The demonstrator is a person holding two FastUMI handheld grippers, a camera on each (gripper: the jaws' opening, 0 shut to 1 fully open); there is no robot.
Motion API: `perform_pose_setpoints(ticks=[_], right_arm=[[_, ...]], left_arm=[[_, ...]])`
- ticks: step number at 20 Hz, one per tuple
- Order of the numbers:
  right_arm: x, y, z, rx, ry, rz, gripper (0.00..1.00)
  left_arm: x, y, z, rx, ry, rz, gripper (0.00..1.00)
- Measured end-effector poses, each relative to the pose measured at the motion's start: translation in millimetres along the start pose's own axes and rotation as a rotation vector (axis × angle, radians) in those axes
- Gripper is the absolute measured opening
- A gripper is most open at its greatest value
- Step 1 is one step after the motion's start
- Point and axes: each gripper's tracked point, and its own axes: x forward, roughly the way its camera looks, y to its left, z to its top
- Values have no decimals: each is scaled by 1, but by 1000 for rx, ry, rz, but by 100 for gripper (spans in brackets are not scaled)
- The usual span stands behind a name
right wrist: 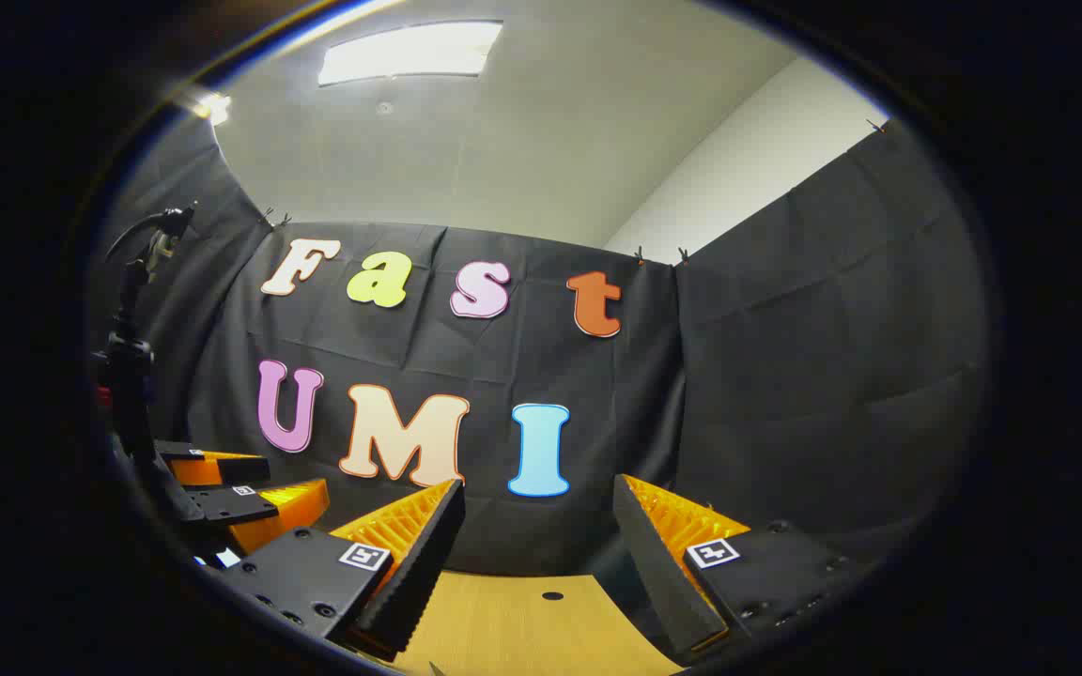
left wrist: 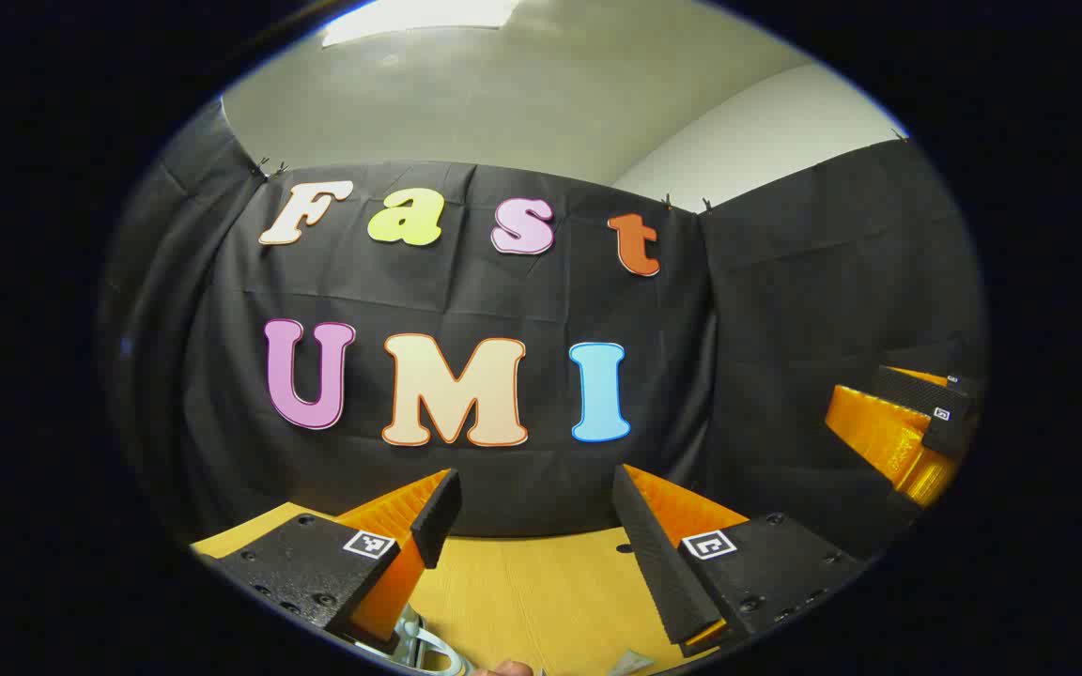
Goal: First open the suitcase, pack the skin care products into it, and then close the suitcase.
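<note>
— How many tongs do you count?

— Two. In the left gripper view the left tongs point(left wrist: 536, 521) sit at the bottom with their two fingers spread wide apart and nothing between them. The right tongs point(left wrist: 917, 427) show at the far right edge of that view, orange and black, but from there I cannot tell how they stand.

— And from the other camera?

— In the right gripper view the right tongs point(right wrist: 536, 530) are likewise wide apart and hold nothing. The left tongs point(right wrist: 240, 493) show low on the left, fingers parted.

— Where is the suitcase, and the skin care products?

— I cannot place either of them. At the bottom rim of the left gripper view a pale grey object point(left wrist: 419, 638) lies by the left finger, too cut off to name.

— The surface?

— One light wooden surface point(left wrist: 541, 587), with a small dark hole point(right wrist: 552, 596) in it.

— The room?

— Black cloth wall point(left wrist: 785, 329) on two sides, a white ceiling point(right wrist: 503, 141) above with one bright light panel point(right wrist: 409, 52), and one black stand point(right wrist: 132, 357) at the left.
</note>
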Motion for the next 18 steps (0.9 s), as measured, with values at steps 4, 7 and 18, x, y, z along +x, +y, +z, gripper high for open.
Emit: perform_pose_setpoints(ticks=[4,7,18], right_arm=[[5,-10,-21,10,37,14,98],[12,-20,-30,22,34,21,98],[27,11,-88,95,90,185,98]], left_arm=[[-1,2,-3,21,-2,35,93],[-6,1,-11,35,5,71,95],[-64,73,-152,122,367,260,100]])
